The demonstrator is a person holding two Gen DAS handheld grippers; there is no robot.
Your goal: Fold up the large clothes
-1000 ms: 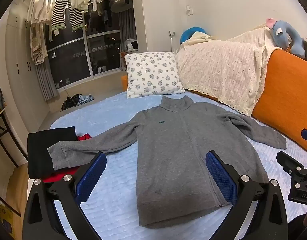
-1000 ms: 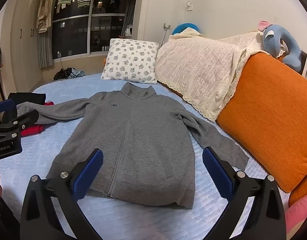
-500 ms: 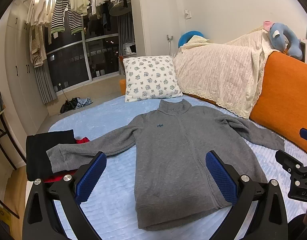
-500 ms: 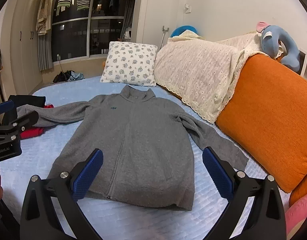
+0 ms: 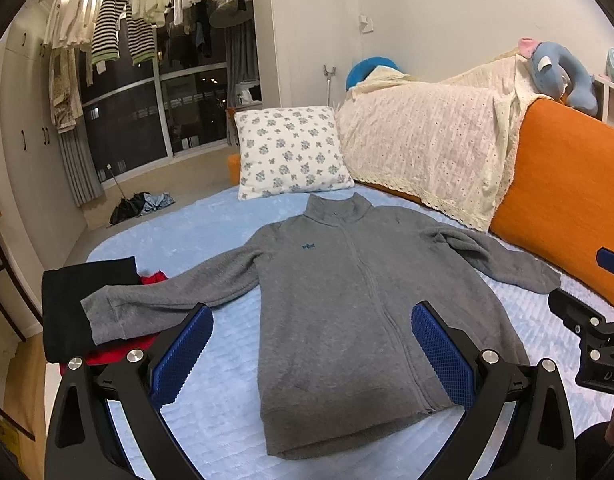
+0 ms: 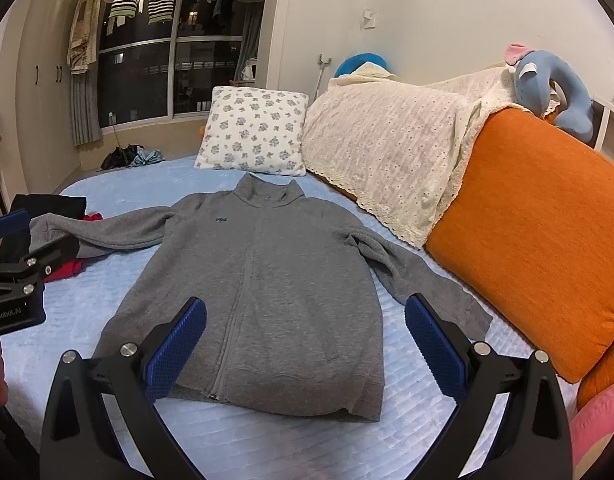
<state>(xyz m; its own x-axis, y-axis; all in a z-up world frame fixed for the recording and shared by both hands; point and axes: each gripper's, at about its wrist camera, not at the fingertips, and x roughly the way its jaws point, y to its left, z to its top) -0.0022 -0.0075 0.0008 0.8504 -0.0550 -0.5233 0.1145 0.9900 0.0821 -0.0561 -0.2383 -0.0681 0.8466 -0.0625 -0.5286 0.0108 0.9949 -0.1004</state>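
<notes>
Two released hand-held grippers above a grey jacket spread on the bed.

The left hand-held gripper (image 5: 311, 346) and the right hand-held gripper (image 6: 305, 340) both have their jaws wide apart and grasp nothing; their blue pads (image 5: 183, 354) have a fine grid texture, and the black arms are cut off by the lower edge. The grey jacket (image 5: 359, 312) of soft fleece lies flat, front side up, with the zip closed, in the middle of the light blue bed (image 5: 227, 380), whose quilted cover shows small ribs. Its left sleeve rests on a pile of black and red clothes (image 5: 67, 312), mostly hidden under it. Far behind stand a flowered pillow (image 5: 289, 152), a cream lace cover (image 5: 427, 148) over an orange cushion (image 5: 567, 192), and a dark window (image 5: 147, 120) under hanging laundry.
</notes>
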